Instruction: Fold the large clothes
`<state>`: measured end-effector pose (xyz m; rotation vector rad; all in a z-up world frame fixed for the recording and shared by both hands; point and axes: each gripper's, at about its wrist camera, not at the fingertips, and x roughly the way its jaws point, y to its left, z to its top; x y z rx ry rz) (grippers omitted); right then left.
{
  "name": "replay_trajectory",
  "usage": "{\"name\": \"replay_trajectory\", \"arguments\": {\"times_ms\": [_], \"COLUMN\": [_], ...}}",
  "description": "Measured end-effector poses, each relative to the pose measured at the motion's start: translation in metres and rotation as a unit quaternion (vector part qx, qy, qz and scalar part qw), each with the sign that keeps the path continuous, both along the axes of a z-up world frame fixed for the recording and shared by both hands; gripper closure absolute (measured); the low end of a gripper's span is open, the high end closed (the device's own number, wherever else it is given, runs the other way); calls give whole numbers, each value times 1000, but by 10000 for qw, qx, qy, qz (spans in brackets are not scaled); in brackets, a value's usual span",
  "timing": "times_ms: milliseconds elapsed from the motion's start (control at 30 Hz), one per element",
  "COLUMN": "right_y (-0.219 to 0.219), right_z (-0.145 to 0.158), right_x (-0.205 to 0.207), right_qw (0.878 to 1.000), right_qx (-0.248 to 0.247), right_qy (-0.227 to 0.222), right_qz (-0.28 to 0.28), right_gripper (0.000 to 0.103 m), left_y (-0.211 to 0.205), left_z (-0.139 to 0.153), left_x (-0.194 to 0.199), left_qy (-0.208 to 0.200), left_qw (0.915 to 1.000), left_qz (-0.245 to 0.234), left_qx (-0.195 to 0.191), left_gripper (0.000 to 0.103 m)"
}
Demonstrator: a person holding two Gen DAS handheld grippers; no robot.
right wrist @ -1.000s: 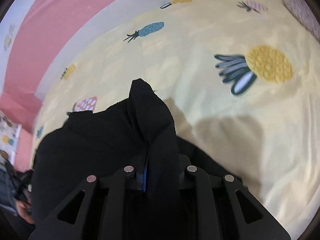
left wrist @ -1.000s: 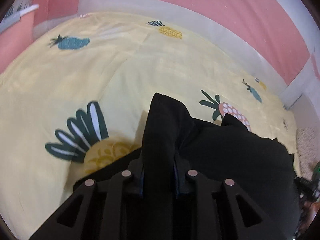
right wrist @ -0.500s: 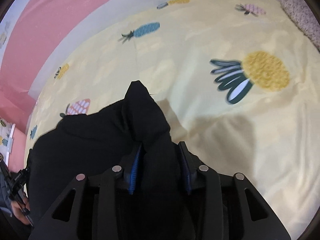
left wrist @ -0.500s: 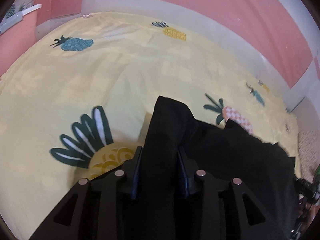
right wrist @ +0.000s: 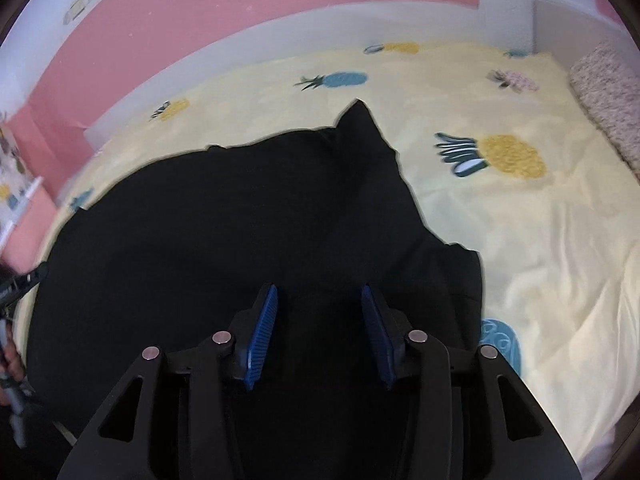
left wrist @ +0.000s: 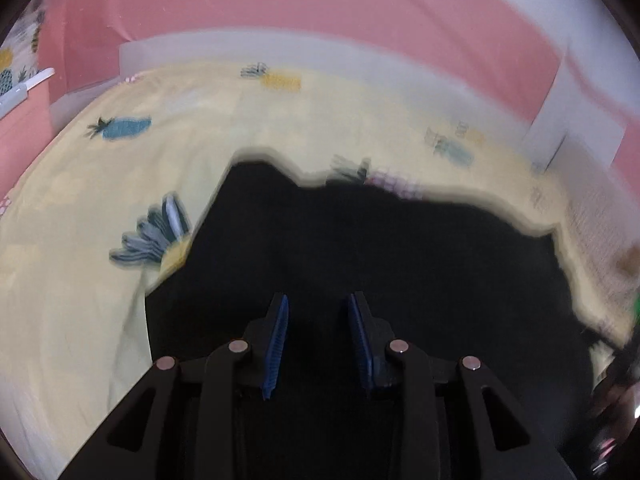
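Yellow pineapple sheet (right wrist: 540, 248) lies under everything. Nearest to you, the left gripper (left wrist: 318, 338) is closing slightly and the right gripper (right wrist: 318, 330) is opening; both hold nothing. Black garment (right wrist: 240, 220) spreads just beyond both, its long axis across the frame, one corner pointing toward the upper middle.

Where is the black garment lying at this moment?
The black garment lies spread on the yellow pineapple-print bedsheet, filling the lower middle of both wrist views. In the right wrist view its pointed corner reaches toward the blue pineapple print.
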<state>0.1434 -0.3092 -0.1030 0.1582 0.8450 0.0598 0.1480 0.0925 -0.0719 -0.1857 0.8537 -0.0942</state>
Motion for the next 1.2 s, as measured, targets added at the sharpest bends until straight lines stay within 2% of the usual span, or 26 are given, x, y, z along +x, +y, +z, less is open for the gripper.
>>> {"name": "replay_trajectory", "arguments": {"times_ms": [33,67,100,267,400,533,600,633,700,833,933,1033,1100,1200], "right_y": [-5,-9,-13,-21,-15,11,24,35,48,24,29,36,36,34], "right_z": [-7,-9,-11,-22,0,44,42,32,11,-15,-14,6,23,34], "right_x": [4,9,13,30,11,-49,-68,-78,-83,-61,-50,-50,-53,-31], "right_qw": [9998,9997,9997,9989,9970,9956,9962,9961,9929,9980,9958,9950,9955,9961], "right_qx": [-150,-169,-161,-210,-537,-816,-698,-629,-899,-447,-806,-978,-898,-766], "right_qy": [-18,16,49,163,214,-454,-436,-280,-148,-14,-52,47,-210,-399], "right_qz": [-99,-149,-193,-389,-521,15,279,546,759,448,436,213,194,206], "right_gripper": [59,59,60,60,59,59,59,59,59,60,60,60,60,60], "left_y": [2,7,9,-1,-2,-22,-39,-48,-63,-57,-60,-57,-51,-43], "left_z": [-8,-12,-14,-15,3,32,31,26,8,-10,-13,-1,11,19], "left_x": [0,1,3,7,-2,-49,-72,-78,-85,-66,-55,-52,-50,-28], "left_qy": [-45,-170,-194,-218,-25,-356,-328,-252,-212,-67,-78,99,58,-61], "left_qw": [9999,9997,9998,9993,9991,9981,9969,9961,9948,9961,9948,9964,9971,9970], "left_qz": [-22,-4,51,27,52,-408,-706,-834,-931,-849,-871,-719,-667,-494], "left_qx": [-92,-147,-50,296,427,283,136,140,352,232,520,435,364,597], "left_gripper": [72,77,82,83,83,81,76,76,76,79,83,83,83,83]}}
